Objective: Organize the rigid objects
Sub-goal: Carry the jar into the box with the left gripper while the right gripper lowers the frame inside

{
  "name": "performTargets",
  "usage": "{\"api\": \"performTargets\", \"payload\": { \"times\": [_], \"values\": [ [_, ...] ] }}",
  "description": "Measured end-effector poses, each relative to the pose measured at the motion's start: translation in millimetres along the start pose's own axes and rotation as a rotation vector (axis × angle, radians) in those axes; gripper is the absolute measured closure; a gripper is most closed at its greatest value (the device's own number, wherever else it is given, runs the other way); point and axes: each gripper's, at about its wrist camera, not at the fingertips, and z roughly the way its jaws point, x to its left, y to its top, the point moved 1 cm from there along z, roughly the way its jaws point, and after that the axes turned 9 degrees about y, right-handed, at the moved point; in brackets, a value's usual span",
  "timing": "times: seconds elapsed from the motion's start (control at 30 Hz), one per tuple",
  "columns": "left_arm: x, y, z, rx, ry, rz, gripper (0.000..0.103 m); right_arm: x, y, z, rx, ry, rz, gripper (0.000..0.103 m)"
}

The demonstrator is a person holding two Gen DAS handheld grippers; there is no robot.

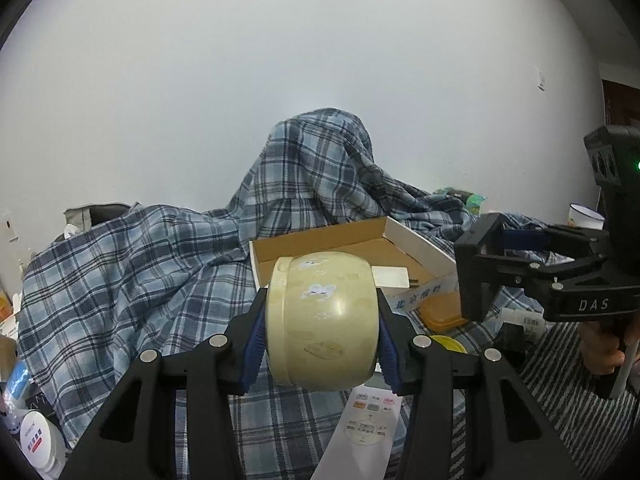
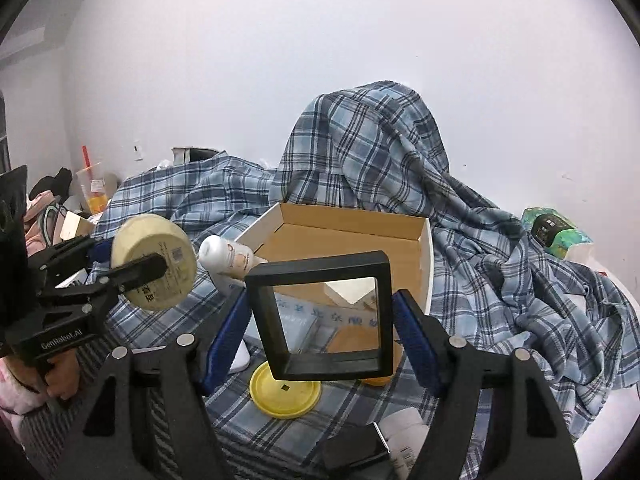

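Observation:
My left gripper [image 1: 322, 334] is shut on a cream round tin [image 1: 324, 316] that lies on its side between the blue pads, lifted over the plaid cloth. In the right wrist view the same tin [image 2: 160, 256] and the left gripper [image 2: 120, 260] show at the left. My right gripper [image 2: 322, 336] is shut on a black square frame [image 2: 320, 264] with a clear middle, tilted, in front of an open cardboard box [image 2: 352, 232]. From the left wrist view the box [image 1: 416, 240] lies just beyond the tin, with the right gripper [image 1: 500, 268] and the frame [image 1: 468, 280] at the right.
A blue plaid cloth [image 2: 500, 260] covers the surface and a tall hump behind the box. A white bottle [image 2: 224, 256] leans at the box's left corner, above a yellow lid [image 2: 280, 396]. A white remote [image 1: 368, 428] lies under the tin. A white jar [image 1: 38, 440] stands far left.

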Motion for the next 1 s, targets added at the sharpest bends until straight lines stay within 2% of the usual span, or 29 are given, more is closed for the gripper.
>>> {"api": "performTargets", "payload": {
  "times": [0.23,0.33,0.4,0.7,1.0],
  "values": [
    [0.7,5.7,-13.2,-0.057,0.035,0.002,0.053,-0.8,0.9,-0.7,-0.009,-0.004,0.010,0.032],
    [5.3,15.1,-20.7,-0.068,0.013,-0.043,0.053,-0.8,3.4,-8.4,-0.039,-0.015,0.016,0.032],
    [8.4,23.9,-25.8,-0.091,0.035,-0.069,0.053,-0.3,9.3,-15.5,-0.067,-0.029,0.018,0.032],
    [15.0,79.0,-39.2,-0.209,0.121,-0.081,0.053,9.1,56.3,-44.8,-0.198,-0.138,-0.042,0.032],
    [20.0,121.0,-6.3,-0.302,0.150,-0.159,0.053,10.2,117.3,-25.1,-0.299,-0.205,-0.100,0.032]
  ]
}}
